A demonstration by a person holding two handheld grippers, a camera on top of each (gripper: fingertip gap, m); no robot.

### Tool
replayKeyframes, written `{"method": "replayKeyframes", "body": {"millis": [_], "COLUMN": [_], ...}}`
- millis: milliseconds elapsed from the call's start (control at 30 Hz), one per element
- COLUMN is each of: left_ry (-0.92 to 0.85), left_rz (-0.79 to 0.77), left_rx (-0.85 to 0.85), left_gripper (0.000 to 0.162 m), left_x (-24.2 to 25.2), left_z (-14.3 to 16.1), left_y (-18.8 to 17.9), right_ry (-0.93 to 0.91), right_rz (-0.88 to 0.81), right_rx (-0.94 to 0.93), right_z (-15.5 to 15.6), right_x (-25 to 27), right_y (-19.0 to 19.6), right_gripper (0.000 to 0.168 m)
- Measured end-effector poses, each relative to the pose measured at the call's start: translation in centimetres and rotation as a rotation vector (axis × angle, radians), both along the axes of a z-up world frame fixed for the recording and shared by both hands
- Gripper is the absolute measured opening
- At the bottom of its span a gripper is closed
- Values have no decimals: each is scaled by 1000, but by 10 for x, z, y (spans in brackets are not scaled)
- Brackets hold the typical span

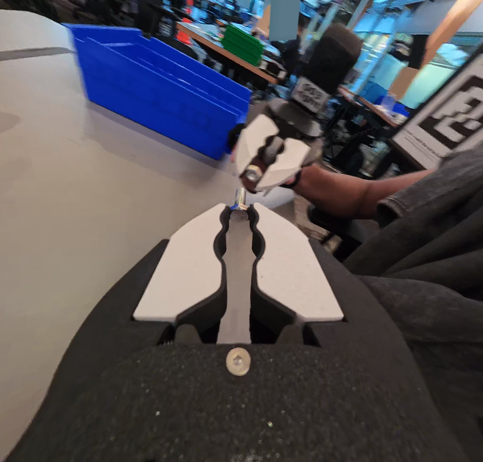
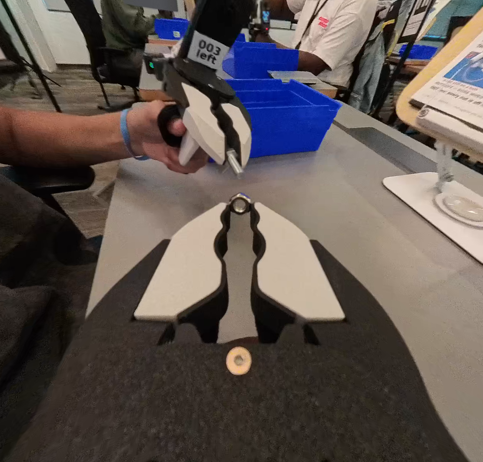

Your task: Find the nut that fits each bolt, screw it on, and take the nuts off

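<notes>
The bolt (image 1: 240, 203) is sitting clamped by its hex head at the very tips of the left gripper (image 1: 239, 210), its threaded shank pointing away from the camera toward twelve o'clock. The jaws are nearly closed, parted only by the width of the head. In the right wrist view the same bolt (image 2: 234, 161) is sticking out of the left gripper (image 2: 233, 157) and angling down toward five o'clock, above the grey table (image 2: 326, 214).

The nut (image 2: 239, 204) is sitting pinched at the tips of the right gripper (image 2: 239, 207), the jaws drawn in to just the nut's width, its bore facing the camera. From the left wrist view this nut (image 1: 251, 174) is showing at the tips of the right gripper (image 1: 253, 177), at about one o'clock from the bolt's end and just beside it; nut and bolt appear to be apart, though motion blur is making that hard to judge.

A hand (image 2: 154, 136) with a blue wristband is gripping the left gripper's black handle, coming in from nine o'clock. A blue bin (image 2: 285, 117) is standing on the table beyond the bolt (at about one o'clock in the right wrist view), and the blue bin (image 1: 162, 94) is showing at eleven o'clock in the left wrist view. A white stand base (image 2: 423, 201) is resting on the table at three o'clock.
</notes>
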State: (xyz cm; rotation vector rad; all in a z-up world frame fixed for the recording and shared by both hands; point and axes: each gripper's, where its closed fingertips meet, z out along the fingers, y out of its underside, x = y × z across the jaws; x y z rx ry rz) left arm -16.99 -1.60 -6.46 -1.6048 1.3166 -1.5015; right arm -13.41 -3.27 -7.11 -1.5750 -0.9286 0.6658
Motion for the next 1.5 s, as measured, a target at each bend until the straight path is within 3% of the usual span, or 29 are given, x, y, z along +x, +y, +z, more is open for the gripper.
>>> {"method": "replayKeyframes", "body": {"millis": [133,233,433,533,633,733,900,1033,1133,1300,1400,1500], "left_ry": [103,148,82,75,66,77,105,129,139,155,157,137], "left_rz": [319,416,323,311,277,256,228,216,209,197,175,163], "left_rx": [155,191,108,101,106,137,202,196,191,189,193,192], "left_gripper": [14,14,14,14,14,14,14,14,14,14,14,14], "left_x": [-6,-12,-10,-10,-8,-4,1,3,3,4,4,3], "left_z": [-15,-19,-14,-12,-10,-11,-13,-19,-23,-27,-27,-22], "left_y": [46,60,50,49,42,36,25,22,20,17,13,10], "right_ry": [-132,-214,-328,-364,-376,-554,-766,-829,-897,-890,-836,-797], "right_rz": [-154,-224,-334,-472,-573,-714,-629,-386,-322,-285,-274,-390], "right_rx": [25,39,62,12,-160,-326,-674,-877,-931,-962,-942,-886], "right_z": [-5,-7,13,49,67,47,-22,-74,-98,-117,-113,-93], "right_x": [16,19,41,109,193,279,332,308,298,281,274,287], "right_y": [13,17,19,22,22,31,30,13,10,11,12,13], "right_gripper": [14,15,15,15,15,15,15,15,15,14,15,29]}}
